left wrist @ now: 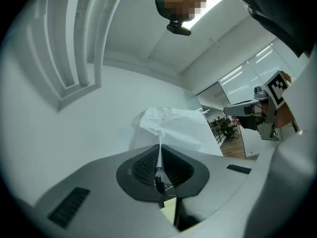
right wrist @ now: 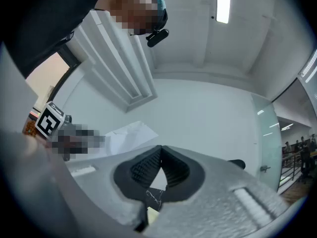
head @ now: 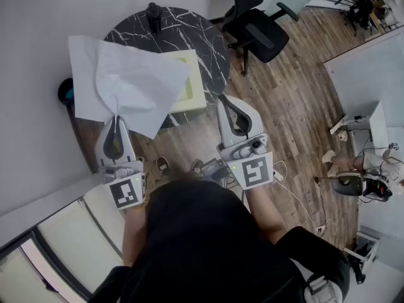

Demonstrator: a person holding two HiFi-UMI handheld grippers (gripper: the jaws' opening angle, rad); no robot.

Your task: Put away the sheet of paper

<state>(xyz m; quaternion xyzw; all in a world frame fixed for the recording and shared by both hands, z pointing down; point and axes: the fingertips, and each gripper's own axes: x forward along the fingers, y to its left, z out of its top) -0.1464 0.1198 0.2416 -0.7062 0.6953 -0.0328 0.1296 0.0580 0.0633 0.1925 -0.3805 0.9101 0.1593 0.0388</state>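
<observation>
We have the sheet of paper (head: 120, 81) pinched by one lower edge in the left gripper (head: 117, 117), whose jaws are pressed together on it. The left gripper view shows the thin edge running down between the ribbed pads. The sheet is creased and crumpled, and it fans out upward from the pinch, held in the air in front of the white wall and over the near edge of the round marble table (head: 202, 36). We judge that an edge grip suits it, since a limp sheet hangs free that way and can be carried clear of the tabletop.

The right gripper (head: 222, 100) is closed with nothing in it (its pad tips meet) and is held off to the side, apart from the paper. A pale shallow tray (head: 192, 84) sits on the table just beside the sheet — possibly where it belongs.

We can read no brand or wording. The only print is the black-and-white square pattern on the marker cubes (head: 124, 193).
</observation>
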